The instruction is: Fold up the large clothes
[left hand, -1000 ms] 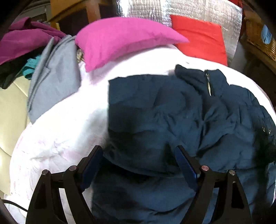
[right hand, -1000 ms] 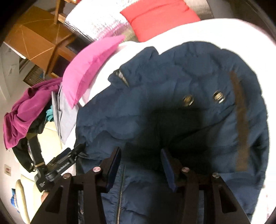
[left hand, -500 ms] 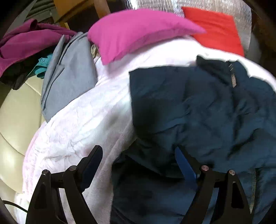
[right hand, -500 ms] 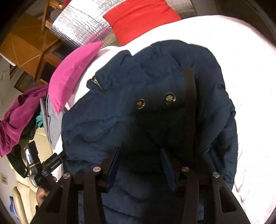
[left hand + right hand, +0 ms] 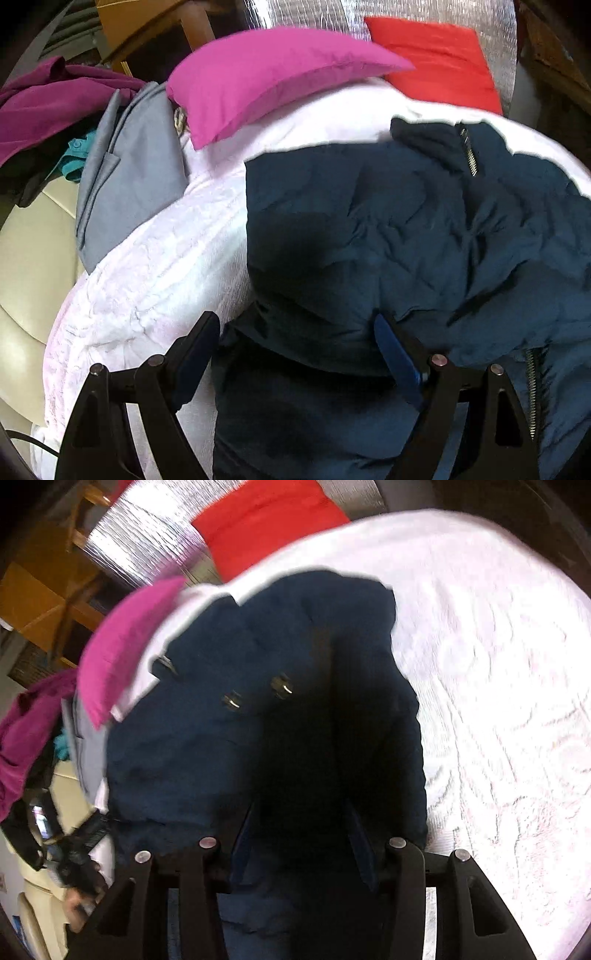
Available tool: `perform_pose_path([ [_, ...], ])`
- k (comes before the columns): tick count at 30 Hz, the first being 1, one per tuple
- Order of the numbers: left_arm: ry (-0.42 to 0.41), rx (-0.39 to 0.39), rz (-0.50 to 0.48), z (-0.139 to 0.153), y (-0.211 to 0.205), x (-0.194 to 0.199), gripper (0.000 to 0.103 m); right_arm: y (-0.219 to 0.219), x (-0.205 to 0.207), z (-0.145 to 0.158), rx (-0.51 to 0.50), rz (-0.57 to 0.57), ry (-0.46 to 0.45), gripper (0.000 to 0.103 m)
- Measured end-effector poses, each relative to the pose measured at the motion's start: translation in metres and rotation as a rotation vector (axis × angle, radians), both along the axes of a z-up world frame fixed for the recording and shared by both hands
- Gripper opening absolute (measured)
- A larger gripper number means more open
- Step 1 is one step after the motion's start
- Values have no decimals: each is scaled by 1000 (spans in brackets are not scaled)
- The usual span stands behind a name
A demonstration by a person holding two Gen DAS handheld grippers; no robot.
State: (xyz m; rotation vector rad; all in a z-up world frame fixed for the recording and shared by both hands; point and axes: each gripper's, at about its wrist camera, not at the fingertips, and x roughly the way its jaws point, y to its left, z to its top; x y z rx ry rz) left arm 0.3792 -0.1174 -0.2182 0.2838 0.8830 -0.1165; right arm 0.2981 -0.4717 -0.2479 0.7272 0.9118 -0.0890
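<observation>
A navy quilted jacket (image 5: 406,236) lies folded over itself on a white textured bedspread (image 5: 147,280), its collar zip toward the pink pillow (image 5: 273,77) and red cushion (image 5: 436,62) at the head of the bed. The left gripper (image 5: 299,350) hangs with its jaws spread wide over the jacket's near left edge, one blue pad above the bedspread and the other against the folded cloth, holding nothing. The right gripper (image 5: 303,834) is also parted, its fingers sunk in dark shadow over the jacket's middle; whether they touch the fabric is hard to say through the motion blur.

Over the last second both cameras have drawn back and swung: the left view now shows more bare bedspread beside the jacket, and the right view takes in the jacket's whole right edge and two snap buttons (image 5: 258,694). The upper layer has stayed where it was laid. That suggests one fold is done and released, with the next crosswise fold likely to follow. A grey garment (image 5: 129,173) and a magenta one (image 5: 48,103) wait at the bed's left side.
</observation>
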Motion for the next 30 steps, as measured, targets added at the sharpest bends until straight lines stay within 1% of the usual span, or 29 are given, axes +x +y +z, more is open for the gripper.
perform_pose_path([
  [5, -75, -36, -28, 24, -4, -23, 86, 4, -13, 29, -23, 2, -81, 51],
  [7, -109, -45, -41, 33, -4, -35, 86, 3, -18, 36, -32, 0, -105, 51],
  [10, -137, -53, -48, 40, -5, -46, 86, 0, -21, 42, -28, -5, -126, 51],
  [11, -143, -53, -51, 40, -5, -42, 86, -2, -22, 42, -23, -11, -131, 51],
  [13, -156, -50, -53, 42, -6, -44, 86, -6, -21, 42, -14, -18, -137, 51],
  [19, -160, -60, -50, 43, -7, -41, 86, -5, -16, 38, -6, -52, -149, 51],
  [22, -163, -62, -47, 43, -8, -41, 86, -7, -6, 27, 9, -64, -126, 51],
  [25, -161, -57, -44, 41, -8, -38, 86, -10, 7, 6, 33, -68, -57, 52],
  [26, -161, -54, -43, 41, -8, -38, 86, -9, 9, 2, 40, -67, -46, 52],
  [28, -159, -48, -41, 40, -8, -35, 86, -11, 10, 1, 51, -67, -43, 52],
  [30, -155, -39, -37, 37, -8, -33, 86, -11, 6, 9, 52, -66, -59, 51],
])
